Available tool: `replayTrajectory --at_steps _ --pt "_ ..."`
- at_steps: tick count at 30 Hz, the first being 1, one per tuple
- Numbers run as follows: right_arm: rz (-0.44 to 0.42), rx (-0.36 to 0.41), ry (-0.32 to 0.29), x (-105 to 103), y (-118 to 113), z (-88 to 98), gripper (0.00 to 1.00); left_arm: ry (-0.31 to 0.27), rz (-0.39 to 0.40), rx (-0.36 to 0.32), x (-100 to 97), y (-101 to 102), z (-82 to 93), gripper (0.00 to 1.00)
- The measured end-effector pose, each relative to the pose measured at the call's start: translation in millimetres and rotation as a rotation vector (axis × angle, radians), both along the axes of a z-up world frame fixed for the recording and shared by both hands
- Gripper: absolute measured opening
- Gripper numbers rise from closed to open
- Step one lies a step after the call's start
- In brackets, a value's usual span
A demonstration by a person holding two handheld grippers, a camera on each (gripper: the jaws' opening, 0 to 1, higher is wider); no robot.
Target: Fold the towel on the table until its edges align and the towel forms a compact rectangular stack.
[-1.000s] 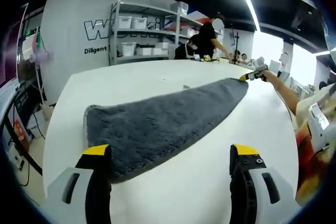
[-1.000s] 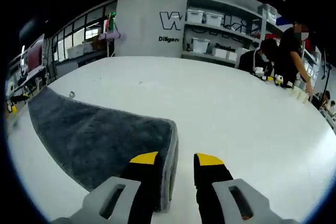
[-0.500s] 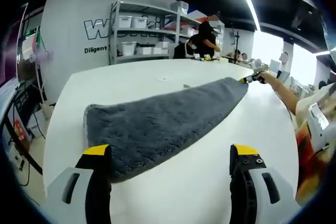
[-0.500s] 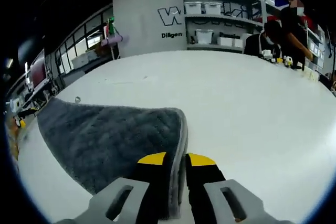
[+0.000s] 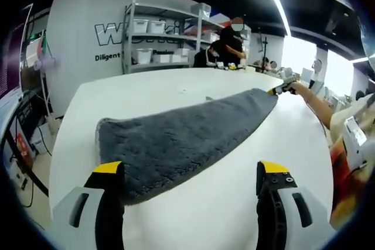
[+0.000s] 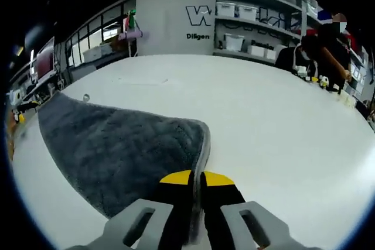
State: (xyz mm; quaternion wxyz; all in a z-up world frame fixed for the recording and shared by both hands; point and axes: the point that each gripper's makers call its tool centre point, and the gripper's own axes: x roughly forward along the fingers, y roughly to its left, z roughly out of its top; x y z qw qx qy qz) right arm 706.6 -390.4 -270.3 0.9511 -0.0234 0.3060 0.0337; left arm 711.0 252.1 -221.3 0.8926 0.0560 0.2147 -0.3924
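Note:
A dark grey towel point(image 5: 181, 136) lies folded lengthwise on the white table point(image 5: 152, 89), running from the near left to the far right. My left gripper point(image 5: 190, 174) is open, its jaws wide apart at the towel's near end, with the left jaw over the near corner. At the towel's far end the right gripper point(image 5: 280, 88) is small in the left gripper view, on a person's arm point(image 5: 313, 103). In the right gripper view my right gripper point(image 6: 196, 177) is shut on the towel's point(image 6: 117, 144) near corner edge, which is pinched between the yellow tips.
Shelves with white bins point(image 5: 158, 39) and a white wall with lettering stand behind the table. People point(image 5: 228, 45) work at the far table edge. Small objects point(image 6: 319, 80) sit at the far right edge. Cables and floor point(image 5: 23, 150) lie off the table's left side.
The right gripper's jaws have closed from slightly apart to pinching the towel's corner edge. The left gripper and the towel have hardly moved.

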Motion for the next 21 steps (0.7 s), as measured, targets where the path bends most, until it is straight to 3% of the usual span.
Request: replayTrajectory --at_steps 14,21 --pt "-0.079 -0.058 0.004 -10.3 -38.1 1.8 0.02 -0.002 -0.005 -0.002 -1.7 -1.7 0.9 0.91" --pt "-0.127 -0.121 0.022 -20.5 -60.9 3.1 0.02 -0.003 -0.009 -0.002 -2.7 -2.7 1.0 0.91"
